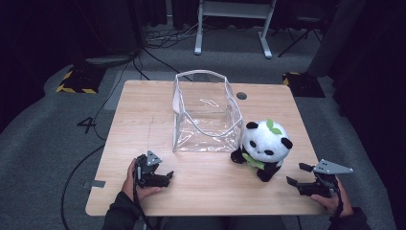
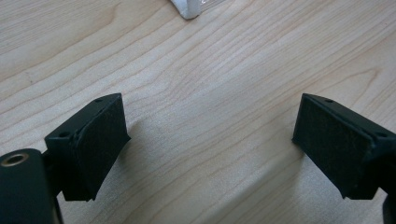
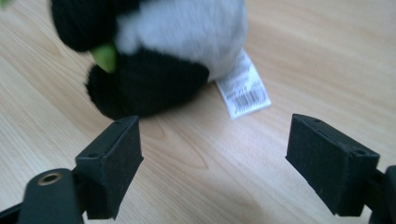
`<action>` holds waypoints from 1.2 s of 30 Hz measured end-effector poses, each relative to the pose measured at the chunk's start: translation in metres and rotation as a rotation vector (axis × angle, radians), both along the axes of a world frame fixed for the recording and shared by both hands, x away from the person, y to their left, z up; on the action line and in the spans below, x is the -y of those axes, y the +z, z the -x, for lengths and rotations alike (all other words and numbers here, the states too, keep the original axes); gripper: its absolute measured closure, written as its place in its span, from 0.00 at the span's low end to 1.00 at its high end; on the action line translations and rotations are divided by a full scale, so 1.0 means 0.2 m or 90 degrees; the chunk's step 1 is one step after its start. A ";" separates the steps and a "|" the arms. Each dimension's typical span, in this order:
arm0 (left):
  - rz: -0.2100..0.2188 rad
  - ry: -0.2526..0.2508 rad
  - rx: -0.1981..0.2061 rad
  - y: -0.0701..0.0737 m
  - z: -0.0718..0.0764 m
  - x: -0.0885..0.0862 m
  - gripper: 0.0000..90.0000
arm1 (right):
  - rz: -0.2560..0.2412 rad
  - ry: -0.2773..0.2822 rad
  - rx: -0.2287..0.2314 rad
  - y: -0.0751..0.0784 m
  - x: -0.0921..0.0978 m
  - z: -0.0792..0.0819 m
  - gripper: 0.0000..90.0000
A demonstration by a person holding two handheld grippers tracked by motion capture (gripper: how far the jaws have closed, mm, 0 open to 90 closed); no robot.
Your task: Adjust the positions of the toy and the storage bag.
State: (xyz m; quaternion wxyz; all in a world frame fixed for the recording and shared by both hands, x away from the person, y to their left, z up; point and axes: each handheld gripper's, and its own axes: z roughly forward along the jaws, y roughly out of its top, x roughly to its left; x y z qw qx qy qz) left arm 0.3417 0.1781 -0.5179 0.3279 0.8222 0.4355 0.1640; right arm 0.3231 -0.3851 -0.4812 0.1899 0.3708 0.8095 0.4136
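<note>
stage: early, nothing grasped; judging by the layout, the job is likely panda into bag
panda toy [image 1: 265, 147]: sits upright on the table [image 1: 143, 110], just right of the bag's near corner, touching or nearly touching it (can't tell which); its sewn-in label [image 3: 243, 85] lies flat on the wood
clear bag [image 1: 206, 112]: stands open-topped mid-table, empty; one corner [image 2: 189, 7] shows at the top of the left gripper view
right gripper [image 1: 298, 175]: jaws apart, holding nothing, near the table's right front edge, aimed at the panda; in the right gripper view the toy's black leg [image 3: 147, 86] sits just beyond the jaws
left gripper [image 1: 166, 176]: jaws apart, empty, low over bare wood near the front left, well apart from the bag
done: nothing yet
left: close on panda, lift, drop in bag; left gripper may need to steady the bag
</note>
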 end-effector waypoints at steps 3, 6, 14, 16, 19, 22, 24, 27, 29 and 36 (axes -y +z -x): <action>0.000 0.000 0.000 0.00 0.00 0.00 0.11 | -0.001 0.002 0.015 0.03 0.00 0.01 0.20; 0.000 -0.001 0.000 0.00 0.00 0.00 0.11 | -0.015 0.006 0.028 0.07 -0.01 0.01 0.19; 0.000 -0.001 0.000 0.00 0.00 0.00 0.11 | -0.026 0.032 0.051 0.17 -0.03 0.01 0.20; 0.000 -0.001 0.000 0.00 0.00 0.00 0.11 | -0.030 0.035 0.052 0.17 -0.04 0.01 0.20; 0.000 -0.001 0.000 0.00 0.00 0.00 0.11 | -0.031 0.049 0.063 0.21 -0.07 0.00 0.19; 0.000 -0.002 0.000 0.00 0.00 0.00 0.11 | -0.029 0.055 0.069 0.23 -0.10 -0.01 0.19; 0.000 -0.002 0.000 0.00 0.00 0.00 0.11 | -0.029 0.062 0.072 0.25 -0.12 -0.02 0.19; 0.000 -0.001 -0.001 0.00 0.00 0.00 0.11 | -0.033 0.070 0.078 0.26 -0.14 -0.03 0.18; 0.000 -0.001 0.000 0.00 0.00 0.00 0.11 | -0.036 0.079 0.083 0.28 -0.15 -0.03 0.18; 0.000 0.000 0.001 0.00 0.00 0.00 0.11 | -0.034 0.087 0.090 0.31 -0.21 -0.04 0.18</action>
